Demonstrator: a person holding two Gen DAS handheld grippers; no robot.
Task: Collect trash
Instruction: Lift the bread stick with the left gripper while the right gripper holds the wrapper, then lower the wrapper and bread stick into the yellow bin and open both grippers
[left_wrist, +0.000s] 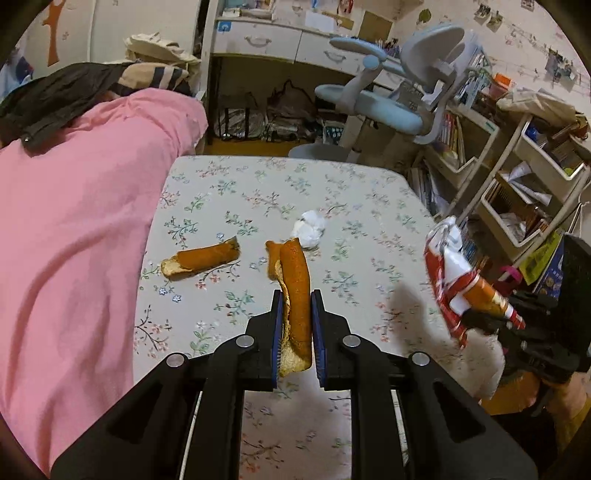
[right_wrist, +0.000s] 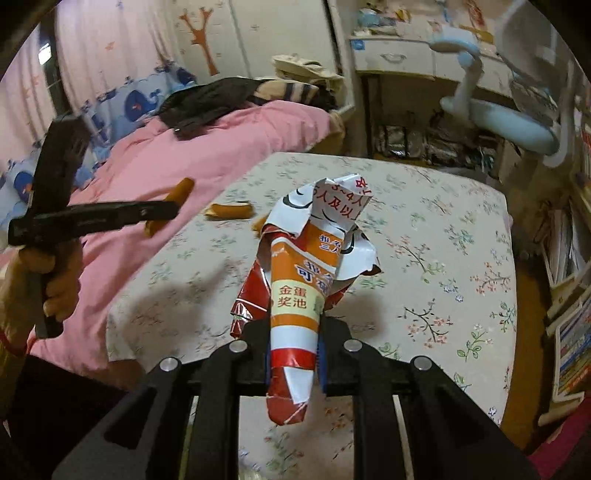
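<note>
Left wrist view: our left gripper (left_wrist: 297, 325) is clamped on a peel (left_wrist: 295, 295), lifted above the table (left_wrist: 369, 192). Our right gripper (right_wrist: 293, 347) pinches a leaflet (right_wrist: 299, 295). A second peel (left_wrist: 201, 258) lies near the table's left edge, a tissue (left_wrist: 308, 229) mid-table.

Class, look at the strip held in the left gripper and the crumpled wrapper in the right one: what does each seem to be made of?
Strip: probably orange peel, matte orange outside, pale spongy inside, curled.
Crumpled wrapper: likely glossy printed paper or plastic film, red, orange and white, holding sharp creases and torn edges; which one stays uncertain.
</note>
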